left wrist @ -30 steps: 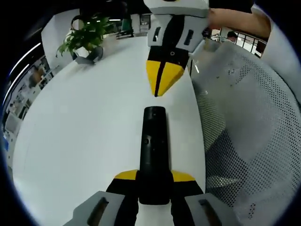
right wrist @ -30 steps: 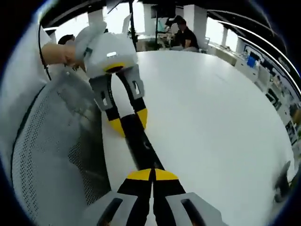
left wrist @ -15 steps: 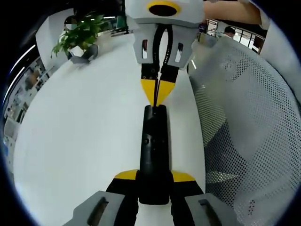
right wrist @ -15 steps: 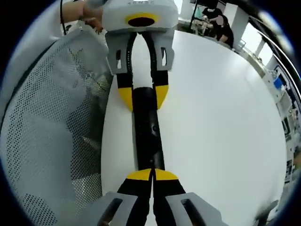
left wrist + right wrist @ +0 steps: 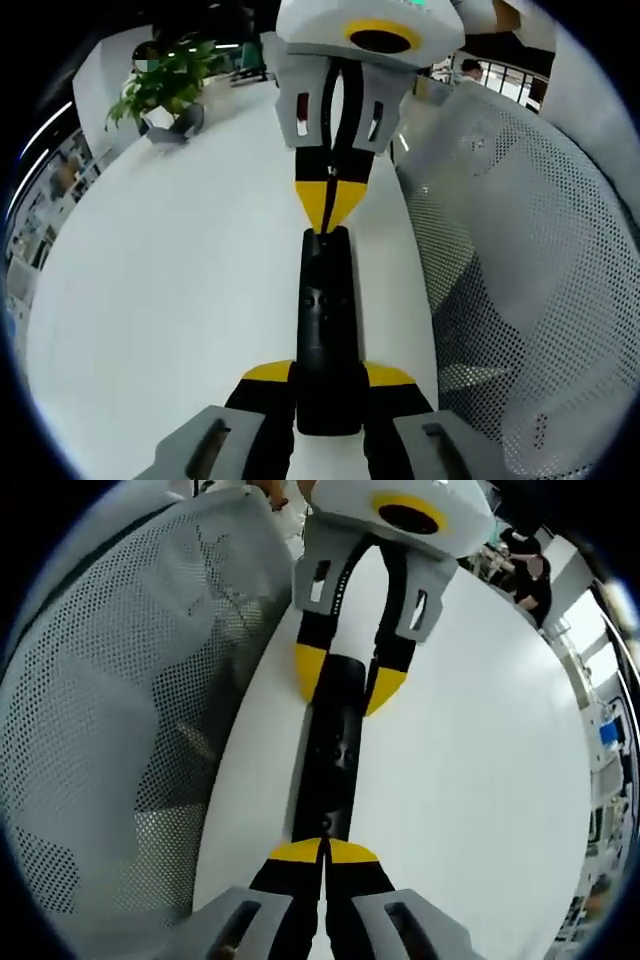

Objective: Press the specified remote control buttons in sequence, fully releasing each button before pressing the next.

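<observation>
A black remote (image 5: 326, 320) is seen lying long and flat on a white surface (image 5: 170, 290). It lies close to the edge of the surface, with a grey mesh chair (image 5: 530, 260) just past that edge. On the other side of the remote a wide bare stretch of white surface is seen.

In the left gripper view, the near end of the remote is held between the yellow tips of the left tongs (image 5: 327, 378). One tip is seen on each side of the remote, touching it. The right tongs (image 5: 329, 205) are seen coming in from the top. Their two yellow tips are pressed together into one point, and nothing is held between them. That point is set on the top face of the remote at its far end. Small buttons are seen near the middle of the remote, apart from the point.

In the right gripper view, the right tongs (image 5: 324, 852) are seen with their tips closed tight together, at the near end of the remote (image 5: 334, 748). The left tongs (image 5: 347, 685) are seen at the far end, with a yellow tip on each side of the remote. The mesh chair (image 5: 120, 700) is seen just beside the edge of the surface (image 5: 480, 780).

A green plant (image 5: 165, 85) is seen far off on the surface, well apart from the remote.
</observation>
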`<state>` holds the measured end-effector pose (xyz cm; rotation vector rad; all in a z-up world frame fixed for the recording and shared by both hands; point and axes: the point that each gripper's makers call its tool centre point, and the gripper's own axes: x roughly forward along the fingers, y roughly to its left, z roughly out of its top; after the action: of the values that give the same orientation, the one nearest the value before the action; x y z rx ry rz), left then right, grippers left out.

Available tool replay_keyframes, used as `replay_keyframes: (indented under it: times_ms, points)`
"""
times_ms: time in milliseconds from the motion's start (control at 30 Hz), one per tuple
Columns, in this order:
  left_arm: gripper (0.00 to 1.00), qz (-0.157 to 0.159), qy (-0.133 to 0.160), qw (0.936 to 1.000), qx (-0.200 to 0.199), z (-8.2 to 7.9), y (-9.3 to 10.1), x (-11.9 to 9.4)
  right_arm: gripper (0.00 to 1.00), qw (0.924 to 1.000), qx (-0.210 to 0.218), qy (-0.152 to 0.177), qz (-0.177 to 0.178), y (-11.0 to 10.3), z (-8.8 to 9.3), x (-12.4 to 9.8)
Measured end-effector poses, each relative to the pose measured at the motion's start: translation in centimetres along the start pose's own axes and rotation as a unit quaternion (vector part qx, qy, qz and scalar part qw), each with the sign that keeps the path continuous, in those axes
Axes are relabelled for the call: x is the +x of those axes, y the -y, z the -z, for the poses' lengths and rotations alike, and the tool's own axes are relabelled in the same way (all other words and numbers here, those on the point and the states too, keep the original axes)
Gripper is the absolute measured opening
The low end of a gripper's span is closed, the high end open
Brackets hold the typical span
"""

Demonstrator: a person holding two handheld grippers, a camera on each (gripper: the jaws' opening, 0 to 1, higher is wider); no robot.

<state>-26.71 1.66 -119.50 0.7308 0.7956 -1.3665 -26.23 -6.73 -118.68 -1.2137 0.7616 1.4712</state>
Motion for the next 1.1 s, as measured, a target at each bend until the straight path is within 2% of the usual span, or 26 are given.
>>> replay_keyframes:
  times_ms: [67,100,233,300,400,533,600,767,867,1033,1067,1100]
  points:
    - [0.24,0.000,0.001,1.0000,0.001,0.0,0.0,0.0,0.00,0.9999,0.014,0.008,0.006,0.2,-0.1,0.0]
    - [0.24,0.000,0.002,1.0000,-0.001,0.0,0.0,0.0,0.00,0.9990,0.039,0.021,0.011,0.2,-0.1,0.0]
    - [0.24,0.002,0.005,1.0000,0.003,0.0,0.0,0.0,0.00,0.9930,0.095,0.069,0.018,0.2,-0.1,-0.3]
    - [0.24,0.004,0.006,0.9999,0.007,0.0,0.0,0.0,0.00,0.9907,0.113,0.076,0.007,-0.1,0.0,-0.5]
    - [0.24,0.010,0.006,0.9998,0.014,0.0,0.0,0.0,0.00,0.9918,0.104,0.074,0.011,0.0,-0.2,-0.6]
    - [0.24,0.015,0.004,0.9997,0.019,0.0,0.1,0.0,0.00,0.9902,0.105,0.092,0.002,0.0,-1.3,-0.6]
    - [0.24,0.014,0.005,0.9997,0.018,0.0,0.1,0.0,0.00,0.9906,0.102,0.091,0.002,-0.1,-1.7,-0.2]
    - [0.24,0.014,0.009,0.9998,0.015,0.0,0.1,-0.1,0.00,0.9917,0.098,0.082,0.002,0.0,-1.8,0.2]
    - [0.24,0.014,0.007,0.9997,0.016,0.0,0.1,-0.1,0.00,0.9920,0.094,0.084,0.014,-0.1,-1.7,0.3]
    - [0.24,0.015,0.006,0.9997,0.017,0.0,0.1,-0.1,0.00,0.9887,0.119,0.087,0.027,0.1,-1.7,0.3]
    - [0.24,0.015,0.007,0.9997,0.017,0.1,0.1,-0.1,0.00,0.9867,0.129,0.093,0.032,0.1,-1.7,0.2]
    - [0.24,0.015,0.008,0.9997,0.017,0.1,0.1,-0.1,0.00,0.9803,0.159,0.111,0.038,0.2,-1.7,0.2]
